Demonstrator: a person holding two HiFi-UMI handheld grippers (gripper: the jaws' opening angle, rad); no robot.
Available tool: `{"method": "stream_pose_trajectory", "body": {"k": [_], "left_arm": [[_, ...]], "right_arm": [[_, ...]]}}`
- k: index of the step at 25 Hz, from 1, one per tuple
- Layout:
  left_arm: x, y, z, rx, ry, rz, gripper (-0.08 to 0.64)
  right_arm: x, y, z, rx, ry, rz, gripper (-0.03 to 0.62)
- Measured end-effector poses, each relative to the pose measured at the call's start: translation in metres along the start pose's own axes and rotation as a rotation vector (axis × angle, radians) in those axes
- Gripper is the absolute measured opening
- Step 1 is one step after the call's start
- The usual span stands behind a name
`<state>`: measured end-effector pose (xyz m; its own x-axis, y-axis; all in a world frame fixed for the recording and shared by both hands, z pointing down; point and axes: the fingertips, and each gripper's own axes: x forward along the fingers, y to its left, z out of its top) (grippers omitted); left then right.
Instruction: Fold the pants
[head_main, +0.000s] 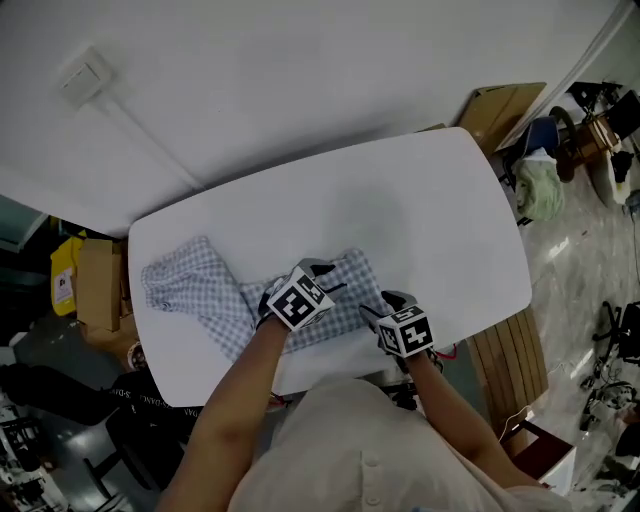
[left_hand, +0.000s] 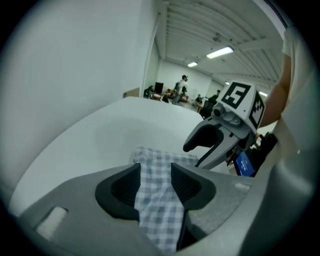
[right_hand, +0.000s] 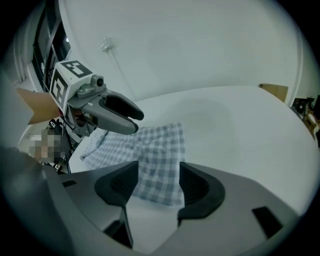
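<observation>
blue-and-white checked cloth pants (head_main: 195, 285): crumpled on white rounded table (head_main: 430, 190), middle covered in head view | left gripper (left_hand: 155, 185): jaws spread, cloth between them, unpinched | right gripper (right_hand: 154, 187): jaws spread above cloth edge

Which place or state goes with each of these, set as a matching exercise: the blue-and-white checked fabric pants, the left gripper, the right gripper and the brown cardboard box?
Things:
1. blue-and-white checked fabric pants
2. left gripper
3. right gripper
4. brown cardboard box

Places and states:
A. beside the left end of the white rounded table, as the head view shows it
B. jaws apart, only checked cloth showing between them
C. lying rumpled on the table top
D. jaws apart over the cloth's near edge, bare table showing between them too

Pairs: 1-C, 2-B, 3-D, 4-A
</observation>
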<state>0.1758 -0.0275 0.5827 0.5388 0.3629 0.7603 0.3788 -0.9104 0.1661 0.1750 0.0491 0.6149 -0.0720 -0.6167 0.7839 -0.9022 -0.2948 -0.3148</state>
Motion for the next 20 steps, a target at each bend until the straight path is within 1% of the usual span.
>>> {"method": "stream_pose_trajectory", "body": {"k": [4,7,9,13,15,17,18,20], "left_arm": [[0.019,0.01,0.005,0.157,0.132,-0.038,0.19],[0.035,0.014,0.007,0.325,0.237,-0.087,0.192],[0.045,0.013,0.005,0.468,0.309,-0.131,0.192],[0.054,0.003,-0.003,0.814,0.456,-0.269,0.204],[0.057,0.003,-0.008,0.939,0.518,-0.322,0.212],[0.061,0.006,-0.01,1.025,0.558,-0.35,0.223],[0.063,0.007,-0.009,1.052,0.567,-0.363,0.227],[0.067,0.005,-0.008,1.078,0.577,-0.392,0.229]], "right_arm": [[0.003,-0.01,-0.018,0.052,0.056,-0.032,0.253],[0.007,-0.013,-0.026,0.067,0.086,-0.044,0.253],[0.01,-0.013,-0.029,0.071,0.099,-0.047,0.253],[0.012,-0.014,-0.029,0.072,0.123,-0.064,0.255],[0.013,-0.012,-0.029,0.064,0.137,-0.062,0.255],[0.015,-0.008,-0.029,0.058,0.152,-0.055,0.255],[0.015,-0.007,-0.029,0.05,0.167,-0.06,0.255],[0.015,-0.006,-0.029,0.024,0.206,-0.085,0.258]]}}
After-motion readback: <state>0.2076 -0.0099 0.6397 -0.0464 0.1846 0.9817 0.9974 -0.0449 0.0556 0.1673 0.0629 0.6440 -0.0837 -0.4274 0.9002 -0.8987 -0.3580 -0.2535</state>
